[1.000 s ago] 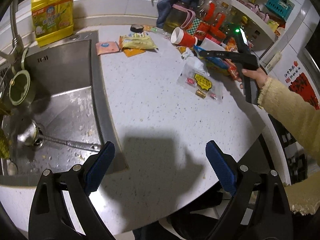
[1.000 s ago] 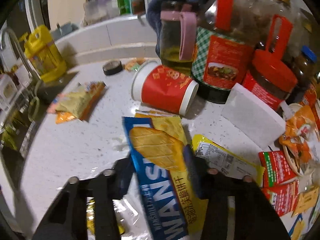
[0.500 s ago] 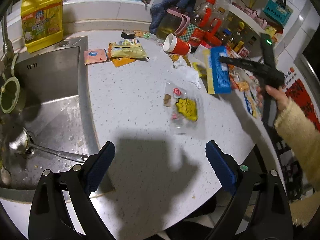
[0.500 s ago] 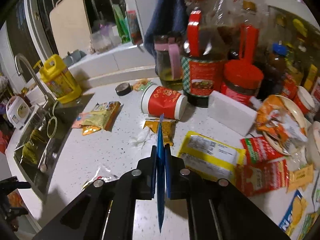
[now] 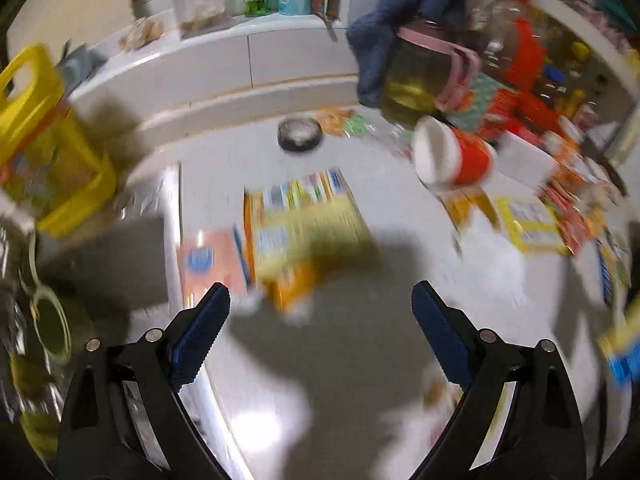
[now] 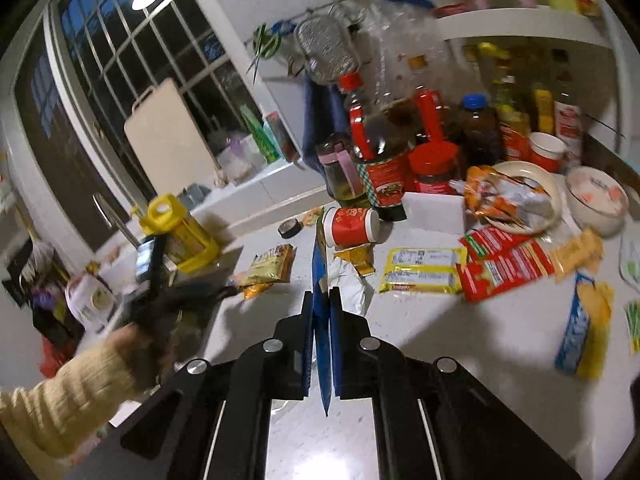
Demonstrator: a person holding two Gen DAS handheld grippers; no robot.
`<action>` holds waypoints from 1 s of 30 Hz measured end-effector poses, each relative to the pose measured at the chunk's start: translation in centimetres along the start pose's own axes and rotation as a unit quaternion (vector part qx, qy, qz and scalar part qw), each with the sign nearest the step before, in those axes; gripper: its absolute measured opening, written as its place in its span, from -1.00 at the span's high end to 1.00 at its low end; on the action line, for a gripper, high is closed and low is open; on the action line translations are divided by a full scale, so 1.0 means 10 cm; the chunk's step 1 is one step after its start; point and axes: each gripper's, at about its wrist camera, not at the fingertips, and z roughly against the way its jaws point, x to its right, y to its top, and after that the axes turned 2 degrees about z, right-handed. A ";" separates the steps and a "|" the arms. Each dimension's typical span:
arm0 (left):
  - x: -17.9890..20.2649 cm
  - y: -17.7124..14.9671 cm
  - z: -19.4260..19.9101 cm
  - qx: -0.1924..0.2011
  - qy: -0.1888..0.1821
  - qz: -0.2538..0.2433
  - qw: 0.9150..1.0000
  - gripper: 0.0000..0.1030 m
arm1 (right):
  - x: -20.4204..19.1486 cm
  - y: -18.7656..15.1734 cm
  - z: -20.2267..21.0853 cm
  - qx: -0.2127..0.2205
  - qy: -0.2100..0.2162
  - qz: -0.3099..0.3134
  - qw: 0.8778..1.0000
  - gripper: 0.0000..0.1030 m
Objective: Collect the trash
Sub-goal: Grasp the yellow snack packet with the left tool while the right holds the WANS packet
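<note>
Cluttered white kitchen counter: the right gripper pinches a blue biscuit wrapper aloft, seemingly bound for a bin (none visible), while the empty left gripper, jaws wide, nears a yellow snack packet, likely next.

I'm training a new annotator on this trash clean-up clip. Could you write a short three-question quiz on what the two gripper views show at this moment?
1. True or false: the right gripper is shut on a blue wrapper.
2. How does the red paper cup sit on the counter? A upright, B on its side, C upside down.
3. Fill in: the left gripper has its jaws ___ with nothing between them.

Key: 1 true; 2 B; 3 open.
</note>
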 end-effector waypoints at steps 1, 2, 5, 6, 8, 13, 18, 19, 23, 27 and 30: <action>0.01 0.08 -0.08 -0.004 0.003 0.004 1.000 -0.75 | -0.02 -0.04 0.08 0.007 -0.001 -0.008 1.000 0.86; 0.02 0.17 -0.18 -0.013 0.009 0.010 1.000 -0.74 | -0.03 -0.07 0.13 0.011 -0.001 -0.015 1.000 0.86; 0.04 0.34 -0.51 -0.034 0.060 0.011 0.998 -0.74 | -0.09 -0.14 0.27 0.019 -0.001 -0.025 0.999 0.86; 0.05 0.36 -0.56 -0.040 0.066 0.009 0.997 -0.74 | -0.11 -0.15 0.29 0.020 0.000 -0.026 0.999 0.86; 0.07 0.40 -0.75 -0.059 0.077 0.000 0.995 -0.75 | -0.14 -0.18 0.33 0.021 0.000 -0.029 0.999 0.86; 0.02 0.44 -0.92 -0.066 0.078 0.013 0.995 -0.79 | -0.16 -0.21 0.32 0.022 0.002 -0.033 0.999 0.86; -0.16 0.43 -1.03 -0.065 0.061 0.054 0.995 -0.86 | -0.18 -0.23 0.29 0.018 0.003 -0.034 0.999 0.86; -0.17 0.42 -1.02 -0.060 0.061 0.054 0.995 -0.86 | -0.17 -0.23 0.28 0.017 0.004 -0.034 0.999 0.86; -0.17 0.39 -0.90 -0.040 0.052 0.040 0.997 -0.52 | -0.16 -0.24 0.26 0.014 0.001 -0.037 0.999 0.86; -0.16 0.39 -0.67 -0.033 -0.006 0.045 0.998 -0.32 | -0.16 -0.22 0.26 0.020 0.001 -0.031 0.999 0.86; -0.15 0.35 -0.41 -0.016 -0.036 0.039 0.998 -0.31 | -0.17 -0.21 0.27 0.023 0.006 -0.031 0.999 0.86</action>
